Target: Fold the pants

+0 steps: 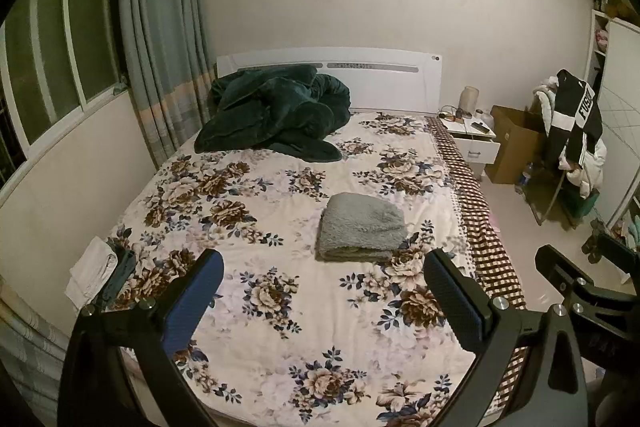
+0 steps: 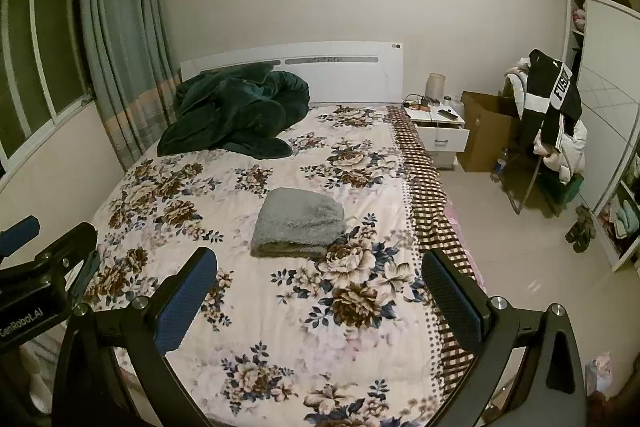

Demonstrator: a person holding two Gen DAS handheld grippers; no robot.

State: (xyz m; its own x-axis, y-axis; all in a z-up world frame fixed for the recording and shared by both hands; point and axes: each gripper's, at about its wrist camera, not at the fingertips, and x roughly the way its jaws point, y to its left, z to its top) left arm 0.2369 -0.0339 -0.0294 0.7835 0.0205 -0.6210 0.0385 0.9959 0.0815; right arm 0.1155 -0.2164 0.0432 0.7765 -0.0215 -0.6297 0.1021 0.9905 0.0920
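Observation:
Grey fleecy pants lie folded into a compact rectangle on the floral bedspread, right of the bed's middle; they also show in the right wrist view. My left gripper is open and empty, held above the bed's near end, well short of the pants. My right gripper is open and empty too, beside the left one, also short of the pants. The right gripper's body shows at the right edge of the left wrist view.
A dark green blanket is heaped by the white headboard. Folded white and dark clothes lie at the bed's left edge. A nightstand, a cardboard box and a clothes-laden chair stand right of the bed.

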